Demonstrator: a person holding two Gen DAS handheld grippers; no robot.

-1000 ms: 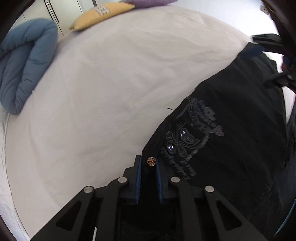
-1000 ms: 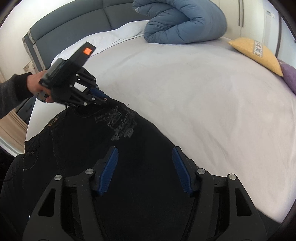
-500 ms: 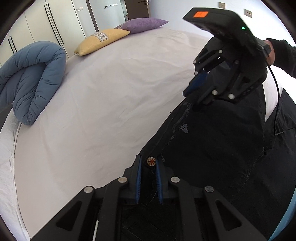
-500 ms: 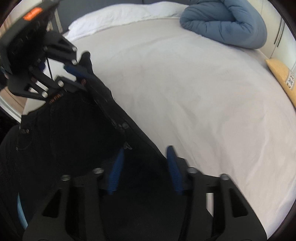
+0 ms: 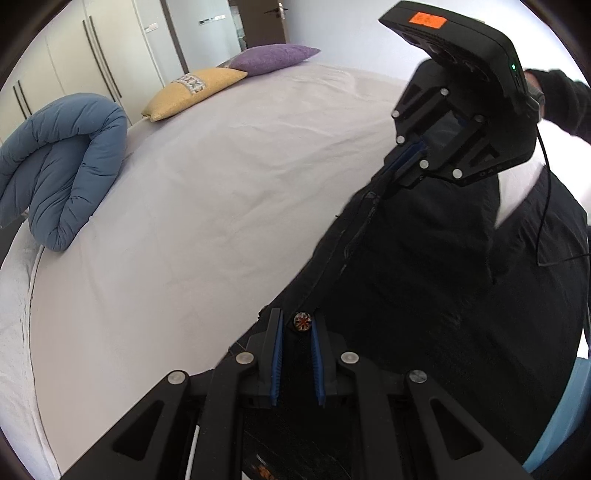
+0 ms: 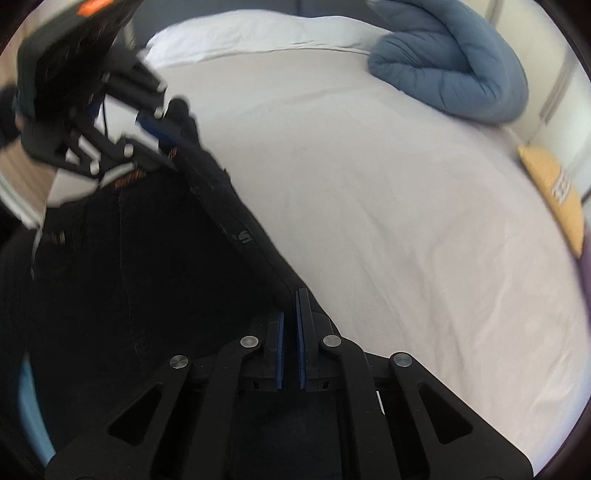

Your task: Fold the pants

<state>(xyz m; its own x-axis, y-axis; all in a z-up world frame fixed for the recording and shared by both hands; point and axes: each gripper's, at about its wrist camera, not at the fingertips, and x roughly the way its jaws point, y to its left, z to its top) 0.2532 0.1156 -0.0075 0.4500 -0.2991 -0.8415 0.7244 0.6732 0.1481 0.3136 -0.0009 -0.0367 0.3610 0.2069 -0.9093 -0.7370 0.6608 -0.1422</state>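
Observation:
Black pants (image 5: 424, 277) hang over the near side of a white bed (image 5: 184, 221), lifted by their top edge. My left gripper (image 5: 295, 318) is shut on the waistband, with the round metal button (image 5: 302, 320) showing between its blue pads. In the left wrist view my right gripper (image 5: 400, 162) holds the same edge farther along. Its own view shows the right gripper (image 6: 291, 295) with jaws closing tight and the black pants (image 6: 129, 258) edge pinched between the pads. The left gripper (image 6: 159, 125) appears blurred at upper left, gripping the fabric.
A rolled blue duvet (image 5: 62, 166) lies at the bed's far side. A yellow pillow (image 5: 192, 88) and a purple pillow (image 5: 273, 57) sit near wardrobe doors (image 5: 92, 48). White pillows (image 6: 240, 33) line the headboard end. A dark sleeve (image 5: 565, 99) holds the right gripper.
The right gripper's jaws went from wide apart to closed on the pants' edge. Both grippers rose, and the pants' top edge now hangs stretched between them.

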